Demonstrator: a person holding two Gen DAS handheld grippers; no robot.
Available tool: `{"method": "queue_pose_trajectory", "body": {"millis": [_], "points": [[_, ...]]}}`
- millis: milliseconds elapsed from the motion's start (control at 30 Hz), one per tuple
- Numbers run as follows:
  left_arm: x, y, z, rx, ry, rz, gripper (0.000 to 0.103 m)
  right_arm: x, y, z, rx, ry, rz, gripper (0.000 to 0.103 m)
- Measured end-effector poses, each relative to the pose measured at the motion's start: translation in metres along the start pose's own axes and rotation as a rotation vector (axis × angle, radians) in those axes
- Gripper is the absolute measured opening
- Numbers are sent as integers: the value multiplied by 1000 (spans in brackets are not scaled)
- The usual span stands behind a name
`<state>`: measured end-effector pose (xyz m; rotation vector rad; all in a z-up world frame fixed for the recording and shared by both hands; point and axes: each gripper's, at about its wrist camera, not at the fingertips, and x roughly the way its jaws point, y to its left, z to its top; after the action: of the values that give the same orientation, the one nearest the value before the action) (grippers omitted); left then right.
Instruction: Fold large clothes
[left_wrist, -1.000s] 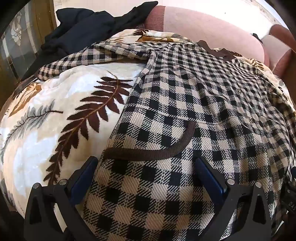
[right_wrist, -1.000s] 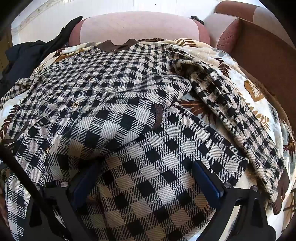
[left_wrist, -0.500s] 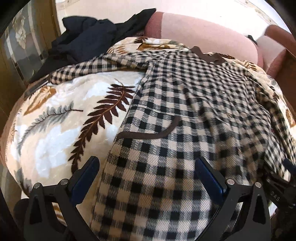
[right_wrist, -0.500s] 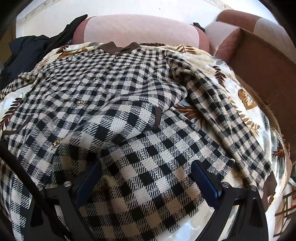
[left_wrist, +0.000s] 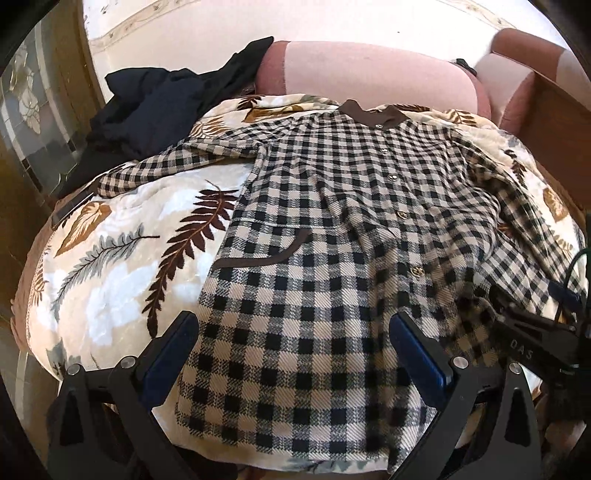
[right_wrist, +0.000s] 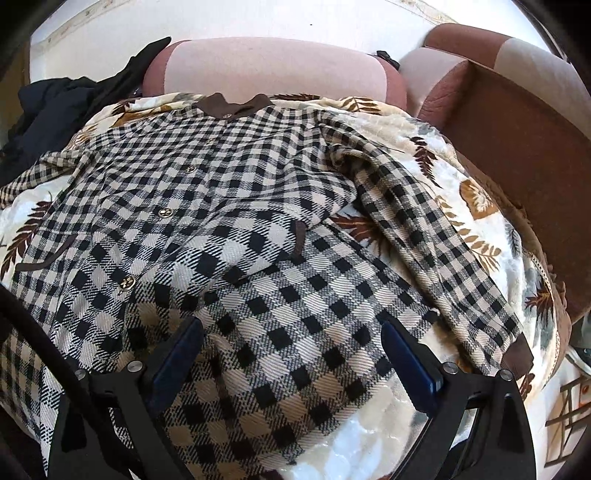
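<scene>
The cream leaf-patterned plush blanket (left_wrist: 110, 258) covered the sofa; on it lay the black-and-beige checked button-front jacket (left_wrist: 332, 240), front up. My left gripper (left_wrist: 295, 354) and right gripper (right_wrist: 291, 354) hovered spread wide above its hem, gripping nothing.

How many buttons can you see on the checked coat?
5 in the left view, in a line down the coat front: collar, chest, below it, waist, lowest. Folds may hide more.
</scene>
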<state>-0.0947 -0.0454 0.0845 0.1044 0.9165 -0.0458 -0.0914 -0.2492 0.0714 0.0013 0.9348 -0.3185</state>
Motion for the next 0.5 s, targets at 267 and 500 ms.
{"method": "queue_pose_trajectory", "body": {"millis": [267,500], "points": [[5,-9,-7,32,32,-13,103,5,-6,-3,21,22,-14,99],[12,-11,-8,27,68,-22,103,8,-3,-5,11,31,-17,99]]}}
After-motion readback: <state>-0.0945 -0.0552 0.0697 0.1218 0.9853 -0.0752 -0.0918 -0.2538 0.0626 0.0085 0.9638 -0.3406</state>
